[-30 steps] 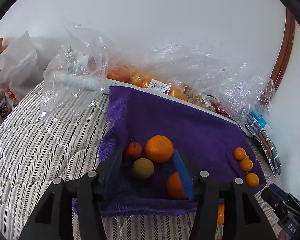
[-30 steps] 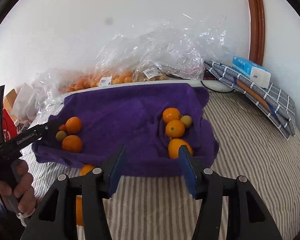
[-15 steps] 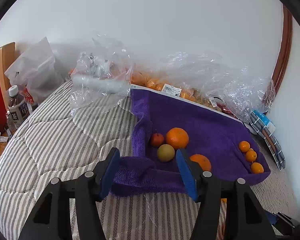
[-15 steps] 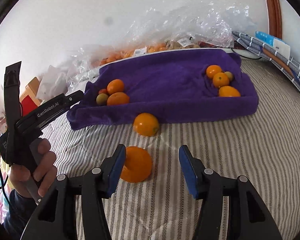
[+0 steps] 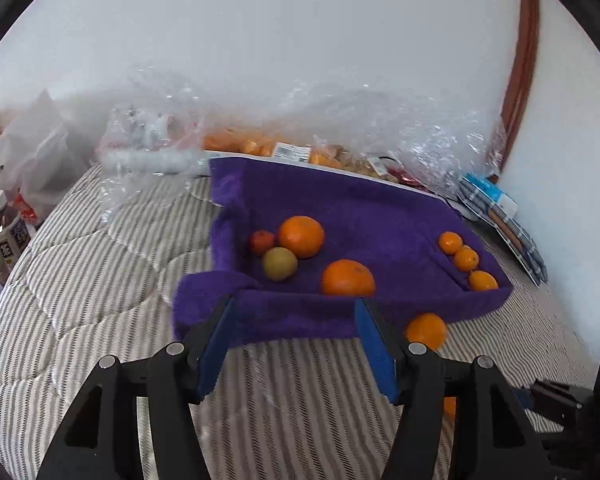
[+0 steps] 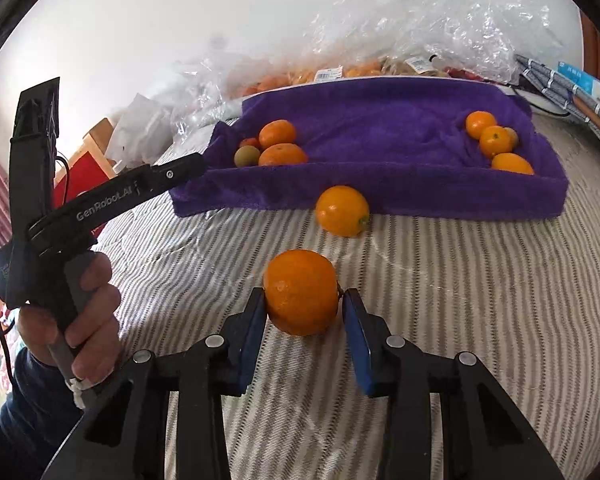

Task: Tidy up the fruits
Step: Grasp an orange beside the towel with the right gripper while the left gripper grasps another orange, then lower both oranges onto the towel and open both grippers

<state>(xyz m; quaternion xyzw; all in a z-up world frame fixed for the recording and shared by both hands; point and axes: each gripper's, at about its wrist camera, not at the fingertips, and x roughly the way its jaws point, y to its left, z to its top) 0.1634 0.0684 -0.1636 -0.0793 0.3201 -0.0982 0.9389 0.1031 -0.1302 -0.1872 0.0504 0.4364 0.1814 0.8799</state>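
Left gripper hangs over the striped quilt with jaws wide apart and nothing between them, facing the purple towel-lined tray. Tray, left end: two oranges, a greenish round fruit, a small red fruit; right end: a row of small mandarins. Right gripper brackets a loose orange on the quilt, left pad touching, right pad just beside it, grip not closed; fruit round, no clear long axis; second orange lies against the tray front.
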